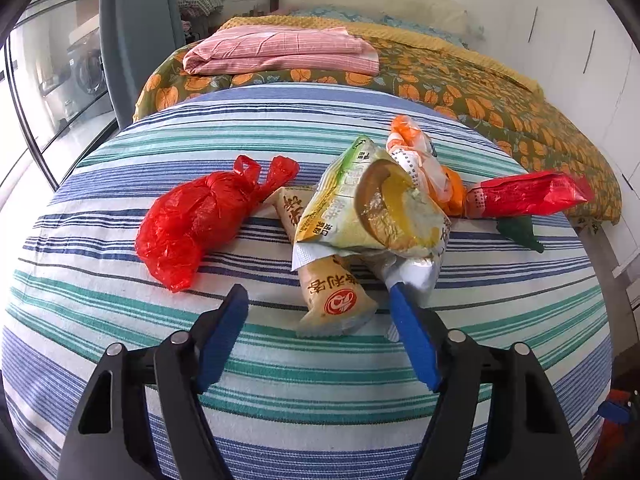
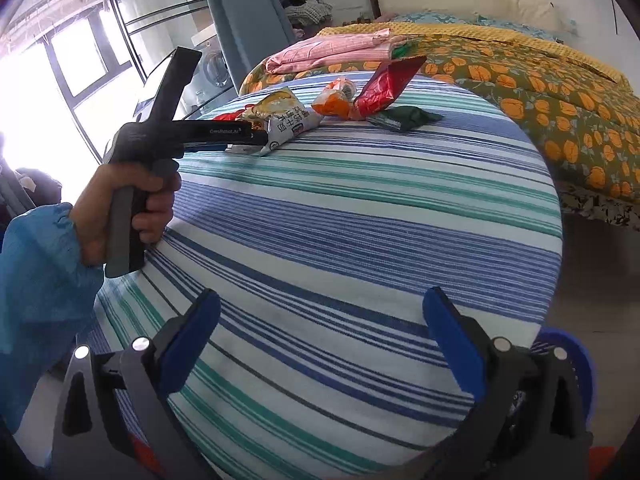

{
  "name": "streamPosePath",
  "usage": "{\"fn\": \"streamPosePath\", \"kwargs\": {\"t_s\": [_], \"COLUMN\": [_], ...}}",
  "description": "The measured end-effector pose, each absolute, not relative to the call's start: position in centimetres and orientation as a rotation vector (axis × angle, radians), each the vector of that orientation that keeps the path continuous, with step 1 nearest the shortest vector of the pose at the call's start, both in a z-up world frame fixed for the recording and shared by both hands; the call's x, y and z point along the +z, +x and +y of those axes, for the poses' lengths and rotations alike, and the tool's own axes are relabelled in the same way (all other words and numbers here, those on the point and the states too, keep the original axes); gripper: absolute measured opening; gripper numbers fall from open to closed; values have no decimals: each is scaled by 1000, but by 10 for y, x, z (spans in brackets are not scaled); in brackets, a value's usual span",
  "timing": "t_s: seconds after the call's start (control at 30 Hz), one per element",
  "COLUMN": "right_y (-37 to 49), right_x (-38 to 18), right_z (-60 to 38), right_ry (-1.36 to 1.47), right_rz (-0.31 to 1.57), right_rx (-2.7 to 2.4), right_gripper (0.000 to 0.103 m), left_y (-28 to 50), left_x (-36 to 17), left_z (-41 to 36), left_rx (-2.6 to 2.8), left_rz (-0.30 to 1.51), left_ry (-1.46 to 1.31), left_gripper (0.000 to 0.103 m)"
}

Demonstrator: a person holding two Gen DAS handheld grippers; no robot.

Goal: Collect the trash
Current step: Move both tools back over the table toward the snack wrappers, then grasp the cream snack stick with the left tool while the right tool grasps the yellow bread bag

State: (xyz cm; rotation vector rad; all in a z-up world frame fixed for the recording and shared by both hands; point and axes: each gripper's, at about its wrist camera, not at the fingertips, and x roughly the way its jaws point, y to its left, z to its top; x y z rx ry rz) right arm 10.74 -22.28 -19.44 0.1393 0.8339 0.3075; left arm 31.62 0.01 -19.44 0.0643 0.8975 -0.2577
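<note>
The left tool [image 1: 316, 296] is hovering with its jaws spread wide over the near side of the trash pile on the striped surface [image 1: 120, 360], gripping nothing yet. Between its pads a tan snack wrapper [image 1: 336, 300] is lying flat, its tail tucked under a bigger yellow-green packet [image 1: 372, 208]; the right pad is touching or just beside a silver foil edge [image 1: 416, 276]. To take the tan wrapper cleanly, I judge the jaws should be closing low on its near free end — pinching higher is likely to catch the foil too (film slips and springs back).

The left wrist view is showing the whole pile: a knotted red bag [image 1: 192, 220] to the left, an orange packet [image 1: 420, 160] and a red pouch [image 1: 524, 194] toward the far right edge, a dark green wrapper [image 1: 524, 232] beneath it.

The right wrist view is giving what that one cannot — the left tool from the side, held by the hand [image 2: 132, 204], and how level it is sitting at the pile. The right tool [image 2: 320, 312] is open and empty over bare stripes at the near edge, well apart from the trash.
</note>
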Motion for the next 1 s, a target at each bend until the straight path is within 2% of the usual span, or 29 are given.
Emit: {"fn": "streamPosePath", "kwargs": {"t_s": [0.03, 0.13, 0.17, 0.2, 0.27, 0.37, 0.6, 0.7, 0.77, 0.87, 1.0], "right_y": [106, 103, 103, 102, 100, 99, 114, 130, 143, 161, 175], "right_x": [-193, -189, -187, -186, -184, -184, -178, -177, -177, -180, -178], "right_z": [-223, -222, -222, -221, -219, -217, -212, -203, -198, -200, -202], "right_ry": [141, 137, 135, 132, 133, 127, 127, 102, 91, 101, 77], "right_rz": [829, 817, 813, 808, 805, 806, 820, 830, 842, 870, 882], "right_rx": [305, 303, 302, 302, 304, 307, 338, 361, 369, 372, 367], "right_gripper": [98, 98, 98, 98, 98, 98, 97, 97, 97, 97, 97], "left_y": [317, 318, 318, 317, 315, 302, 229, 212, 208, 214, 224], "left_x": [-196, -196, -195, -195, -195, -190, -180, -184, -185, -187, -192], "left_z": [0, 3, 3, 4, 7, 17, 56, 67, 71, 76, 78], "left_rx": [-255, -248, -246, -250, -257, -271, -358, -377, -355, -315, -281], "left_rz": [902, 907, 905, 905, 907, 917, 965, 978, 951, 939, 933], "left_ry": [67, 51, 49, 43, 30, 3, 48, 52, 64, 44, 52], "left_gripper": [60, 50, 42, 41, 25, 22, 23, 28, 45, 58, 67]}}
